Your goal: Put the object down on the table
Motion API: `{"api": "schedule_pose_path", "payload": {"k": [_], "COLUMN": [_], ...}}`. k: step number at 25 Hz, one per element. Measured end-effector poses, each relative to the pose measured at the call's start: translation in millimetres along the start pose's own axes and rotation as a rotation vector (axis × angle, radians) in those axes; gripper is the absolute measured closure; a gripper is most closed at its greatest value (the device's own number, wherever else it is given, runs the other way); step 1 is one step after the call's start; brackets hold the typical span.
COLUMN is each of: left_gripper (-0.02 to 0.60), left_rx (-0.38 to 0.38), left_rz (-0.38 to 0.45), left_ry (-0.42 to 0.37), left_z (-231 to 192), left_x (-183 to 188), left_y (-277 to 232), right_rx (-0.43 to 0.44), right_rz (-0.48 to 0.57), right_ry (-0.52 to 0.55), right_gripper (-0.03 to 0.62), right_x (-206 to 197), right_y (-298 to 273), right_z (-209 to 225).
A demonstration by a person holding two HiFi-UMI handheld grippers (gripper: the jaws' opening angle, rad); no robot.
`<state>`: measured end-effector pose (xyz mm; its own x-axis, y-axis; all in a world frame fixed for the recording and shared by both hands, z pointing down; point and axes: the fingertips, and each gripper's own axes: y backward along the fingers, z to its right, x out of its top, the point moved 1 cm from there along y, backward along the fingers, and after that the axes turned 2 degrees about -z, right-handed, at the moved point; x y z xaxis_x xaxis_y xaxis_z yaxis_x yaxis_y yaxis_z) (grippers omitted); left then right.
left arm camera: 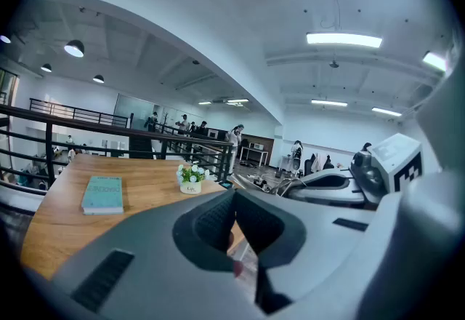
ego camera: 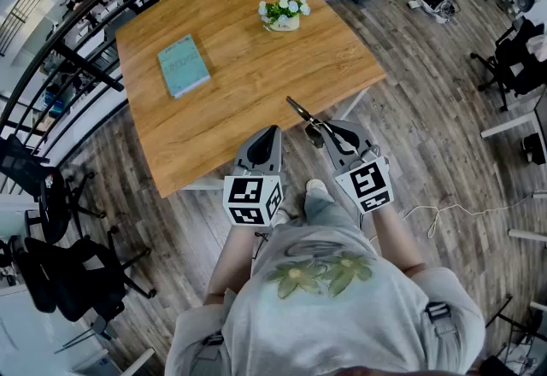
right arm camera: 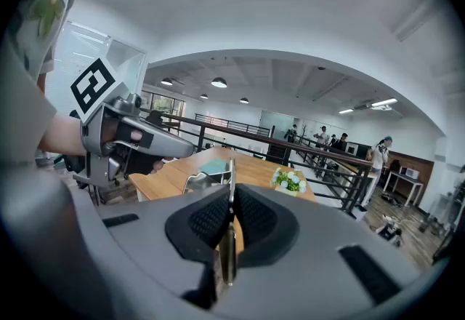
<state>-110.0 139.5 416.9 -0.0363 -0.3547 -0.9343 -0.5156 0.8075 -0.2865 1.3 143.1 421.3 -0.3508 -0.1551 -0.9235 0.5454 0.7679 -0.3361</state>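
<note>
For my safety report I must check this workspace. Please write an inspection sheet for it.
Surface: light wooden table.
Job's things: thin metal tool, in the air at the table's near edge, not set down.
Clutter: book and flower pot on the table.
Grippers: left gripper shut, empty; right gripper shut on the metal tool.
Cables: white cable on the floor.
Surroundings: black railing, office chairs, wooden floor.

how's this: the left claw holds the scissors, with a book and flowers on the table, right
Not quite: the right claw, not the left claw, holds the scissors, as the right gripper view shows. The book and flowers are on the table.
</note>
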Motion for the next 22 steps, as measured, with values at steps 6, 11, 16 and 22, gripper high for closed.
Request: {"api": "schedule_pose_path", "payload": {"k": [6,11,16,22], "left_gripper": [0.566,0.566,0.566,0.566], "left_rx": [0.011,0.017,0.017,0.048], "left_rz": [-0.001,0.001,0.011,0.033], "left_ry": [0.005,-0.001,-0.011,-0.009], "left_z": [2,10,19,35], "left_x": [9,14,24,34], "left_y": [-20,-48,-84,-116], "right_rx": [-0.011,-0.007,-0.010,-0.014], "right_rz": [0.020,0.035,0.042,0.056], "right_ry": [0.007,0.007,0.041,0.071], "right_gripper": [0.585,0.585,0.585,0.585], "right_x": [6,3,2,-2], "right_y": [-7,-12,-13,-7], "right_z": [25,55,94,146]}}
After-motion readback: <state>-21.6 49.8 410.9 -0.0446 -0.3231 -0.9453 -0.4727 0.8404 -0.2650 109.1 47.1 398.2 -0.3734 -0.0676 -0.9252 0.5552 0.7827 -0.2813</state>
